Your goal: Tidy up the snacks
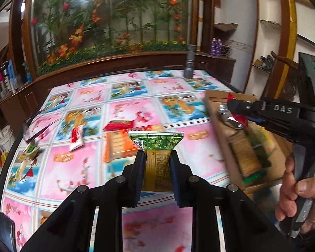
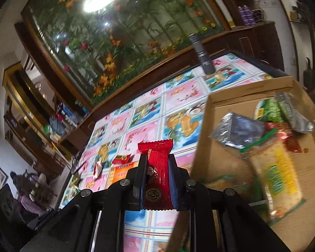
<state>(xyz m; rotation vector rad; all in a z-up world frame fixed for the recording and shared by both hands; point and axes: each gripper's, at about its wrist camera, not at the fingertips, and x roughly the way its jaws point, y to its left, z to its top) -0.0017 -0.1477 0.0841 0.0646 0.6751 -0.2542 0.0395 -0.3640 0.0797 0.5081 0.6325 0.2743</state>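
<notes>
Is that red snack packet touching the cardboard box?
Apart. The right wrist view shows the red packet clamped in the right gripper, tablecloth visible between it and the box.

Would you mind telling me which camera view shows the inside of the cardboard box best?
The right wrist view: the cardboard box lies open toward it, with several snack packets visible inside. The left wrist view shows only a blurred slice of the box, partly hidden behind the right gripper.

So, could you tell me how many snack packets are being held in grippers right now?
2: a green packet in the left gripper, a red packet in the right gripper.
</notes>
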